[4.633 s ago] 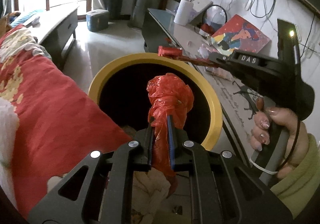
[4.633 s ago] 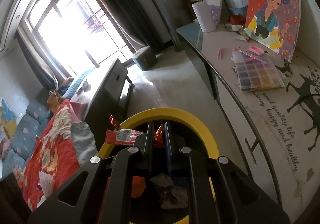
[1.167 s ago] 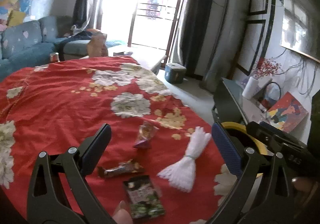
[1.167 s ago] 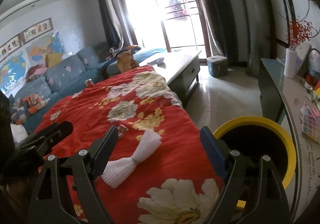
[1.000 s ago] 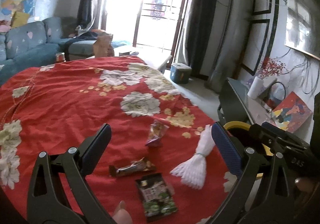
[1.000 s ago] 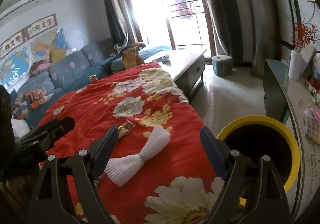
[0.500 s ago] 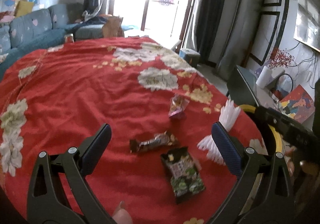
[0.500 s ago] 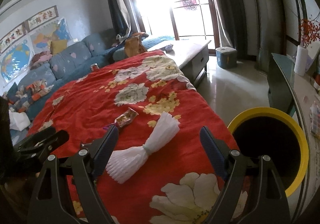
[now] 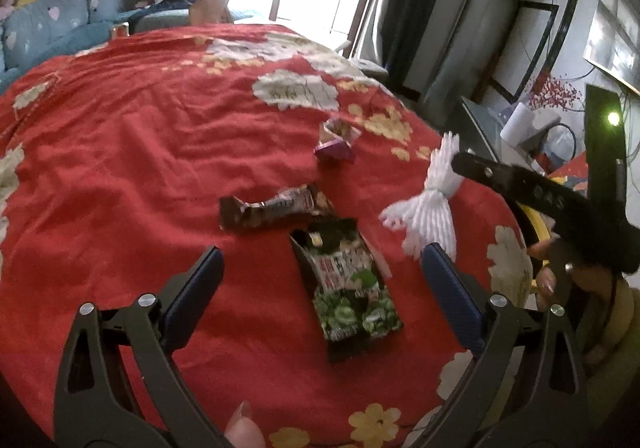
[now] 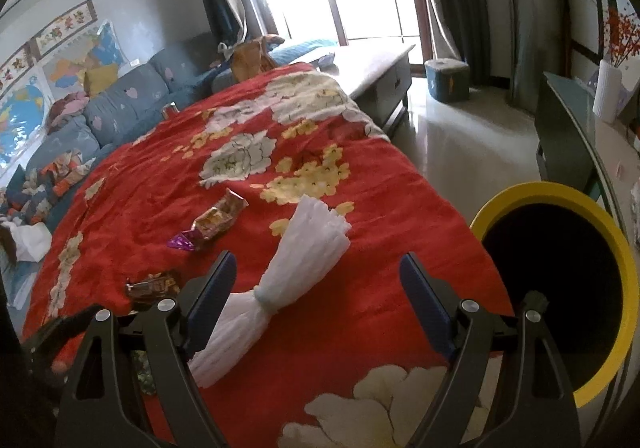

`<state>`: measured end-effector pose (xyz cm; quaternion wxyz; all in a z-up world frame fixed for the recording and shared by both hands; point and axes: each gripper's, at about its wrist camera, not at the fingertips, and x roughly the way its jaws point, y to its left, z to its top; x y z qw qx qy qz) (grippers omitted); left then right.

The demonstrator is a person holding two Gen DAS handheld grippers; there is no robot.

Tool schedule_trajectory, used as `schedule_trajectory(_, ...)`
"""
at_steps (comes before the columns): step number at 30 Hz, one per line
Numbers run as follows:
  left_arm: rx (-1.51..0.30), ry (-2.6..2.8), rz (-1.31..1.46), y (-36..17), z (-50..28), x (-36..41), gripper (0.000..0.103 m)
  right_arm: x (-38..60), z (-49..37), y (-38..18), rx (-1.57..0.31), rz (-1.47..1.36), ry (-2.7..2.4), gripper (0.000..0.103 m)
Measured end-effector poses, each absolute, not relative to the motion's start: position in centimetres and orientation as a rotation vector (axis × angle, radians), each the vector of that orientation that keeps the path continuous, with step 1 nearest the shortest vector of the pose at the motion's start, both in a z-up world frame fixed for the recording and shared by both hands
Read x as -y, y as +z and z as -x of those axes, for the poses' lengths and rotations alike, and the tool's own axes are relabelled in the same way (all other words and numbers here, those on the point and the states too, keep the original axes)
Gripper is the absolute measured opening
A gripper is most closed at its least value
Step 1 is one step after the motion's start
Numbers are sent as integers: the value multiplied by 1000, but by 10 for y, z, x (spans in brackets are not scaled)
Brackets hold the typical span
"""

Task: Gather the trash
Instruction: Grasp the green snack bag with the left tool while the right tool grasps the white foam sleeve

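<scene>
Red cloth with big flowers point(image 9: 132, 152) covers the table, and four pieces of trash lie on it, so in my judgement the collecting is not finished. The left gripper point(image 9: 320, 280) has its fingers point(image 9: 192, 294) wide apart and holds nothing; between them, just ahead of the tips, lies the green snack packet point(image 9: 346, 284), flat on the cloth. A little beyond it, almost touching its far end, lies the brown bar wrapper point(image 9: 276, 206), and farther away rests the small purple wrapper point(image 9: 336, 142). To the right of the fingers lies the white tied bundle point(image 9: 426, 204), which looks like thin plastic tied at the middle. The right gripper point(image 10: 316, 296) is also spread open and empty; the white bundle reaches in between its fingers on the left side, but the pads do not press on it. Right of these fingers, beside the table edge, stands the yellow bin point(image 10: 556, 192); its inside is too dark to see what it holds. I judge that each gripper is near its next piece, the packet for the left and the bundle for the right, and after these the two wrappers remain.
</scene>
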<state>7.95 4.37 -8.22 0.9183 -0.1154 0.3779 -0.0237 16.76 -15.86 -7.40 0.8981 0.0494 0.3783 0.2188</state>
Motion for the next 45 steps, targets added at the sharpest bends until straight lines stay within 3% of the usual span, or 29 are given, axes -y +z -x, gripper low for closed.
schedule_trajectory(8,-825,-75,243,-95,-81,-37,72,150,-187,-85,-834,-122,472,80)
schedule_trajectory(10,-826,-79,238,-96,-80,-34,71,149,-190,-88,-850,-130,479,76)
schedule_trajectory(13,-826,-84,237,-96,-79,-33,65,146,-191,-92,-866,-136,490,65)
schedule_trajectory(17,-832,-85,243,-97,-78,-34,55,147,-187,-96,-873,-123,510,40)
schedule_trajectory(20,-836,-93,247,-97,-79,-33,46,151,-182,-95,-869,-125,521,33)
schedule_trajectory(26,-843,-119,227,-97,-78,-27,32,158,-172,-91,-857,-124,526,30)
schedule_trajectory(38,-817,-180,196,-86,-75,-12,15,174,-158,-79,-821,-131,522,24)
schedule_trajectory(40,-803,-186,187,-83,-75,-10,3,177,-155,-76,-812,-133,522,23)
schedule_trajectory(45,-774,-198,186,-72,-76,-5,3,182,-154,-70,-788,-143,516,21)
